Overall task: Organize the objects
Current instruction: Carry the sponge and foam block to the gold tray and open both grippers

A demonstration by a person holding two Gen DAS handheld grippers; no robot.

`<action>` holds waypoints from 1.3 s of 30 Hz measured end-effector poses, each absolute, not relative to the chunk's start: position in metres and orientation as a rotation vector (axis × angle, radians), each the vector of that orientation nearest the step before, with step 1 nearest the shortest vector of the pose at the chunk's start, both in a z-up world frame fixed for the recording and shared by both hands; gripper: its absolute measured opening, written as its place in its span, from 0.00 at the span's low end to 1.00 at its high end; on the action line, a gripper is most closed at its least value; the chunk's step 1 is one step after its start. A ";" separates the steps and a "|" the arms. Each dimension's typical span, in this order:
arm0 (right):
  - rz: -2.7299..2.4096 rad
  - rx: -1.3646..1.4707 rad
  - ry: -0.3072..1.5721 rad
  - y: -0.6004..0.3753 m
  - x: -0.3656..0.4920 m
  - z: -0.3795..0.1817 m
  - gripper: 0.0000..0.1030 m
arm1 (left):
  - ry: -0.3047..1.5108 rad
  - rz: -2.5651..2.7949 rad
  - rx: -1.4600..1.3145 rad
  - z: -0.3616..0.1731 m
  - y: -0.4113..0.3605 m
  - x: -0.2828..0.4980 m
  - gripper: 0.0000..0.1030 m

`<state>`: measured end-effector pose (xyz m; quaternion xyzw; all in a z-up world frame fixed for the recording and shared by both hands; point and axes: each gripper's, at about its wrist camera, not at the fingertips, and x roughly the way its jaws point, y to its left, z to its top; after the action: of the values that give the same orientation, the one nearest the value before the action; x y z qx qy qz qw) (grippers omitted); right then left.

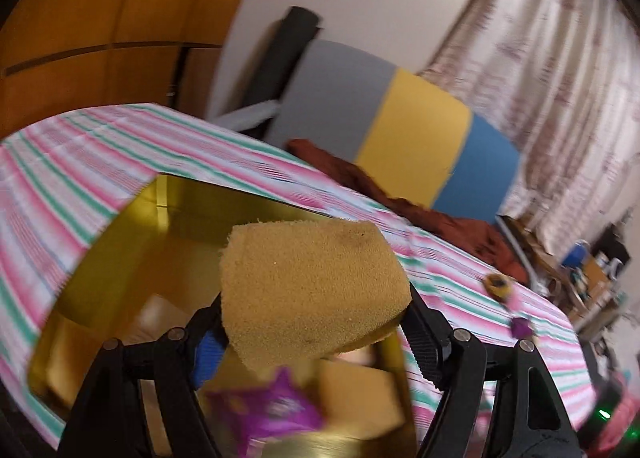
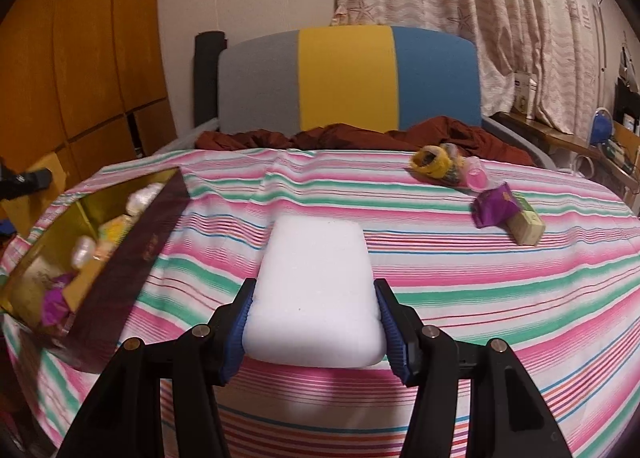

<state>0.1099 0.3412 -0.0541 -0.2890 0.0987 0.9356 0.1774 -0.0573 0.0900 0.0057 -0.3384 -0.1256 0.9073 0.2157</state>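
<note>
My left gripper (image 1: pixel 316 322) is shut on a tan sponge (image 1: pixel 308 286) and holds it over an open gold-lined box (image 1: pixel 120 258) that holds a purple wrapper (image 1: pixel 268 414) and tan blocks. My right gripper (image 2: pixel 314 318) is shut on a white sponge (image 2: pixel 316 290) above the striped cloth (image 2: pixel 440 278). The box also shows at the left of the right wrist view (image 2: pixel 132 254), with several small items inside. On the cloth at the right lie a yellow scrunchie (image 2: pixel 430 162), a pink cup (image 2: pixel 476 176), a purple wrapper (image 2: pixel 494 204) and a pale green carton (image 2: pixel 528 224).
A grey, yellow and blue headboard (image 2: pixel 348 78) and a rumpled brown blanket (image 2: pixel 352 136) stand at the far end. A wooden wardrobe (image 2: pixel 80 58) is at the left, curtains (image 2: pixel 500 18) and a cluttered shelf (image 2: pixel 592 142) at the right.
</note>
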 end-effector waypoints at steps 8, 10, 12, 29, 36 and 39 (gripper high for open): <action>2.759 -0.794 0.263 0.303 0.096 -0.035 0.56 | -0.402 2.635 -1.070 -0.008 0.028 -0.106 0.75; 2.779 -0.785 0.258 0.295 0.094 -0.030 0.56 | -0.421 2.648 -1.108 -0.015 0.015 -0.115 0.75; 2.804 -0.774 0.255 0.288 0.092 -0.024 0.56 | -0.424 2.640 -1.157 -0.021 0.010 -0.123 0.75; 2.948 -0.771 0.179 0.238 0.072 0.004 0.56 | -0.402 2.617 -1.256 -0.042 0.007 -0.125 0.89; 3.020 -0.888 0.148 0.216 0.046 0.006 0.56 | -0.517 2.690 -1.154 -0.019 -0.011 -0.103 0.95; 3.047 -0.940 0.141 0.206 0.032 0.005 0.56 | -0.547 2.734 -1.081 -0.008 -0.018 -0.087 0.98</action>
<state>0.0318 0.2057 0.0051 -0.2943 0.0442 0.9544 -0.0251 -0.0868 -0.0182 -0.0079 -0.3605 -0.1823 0.9117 0.0754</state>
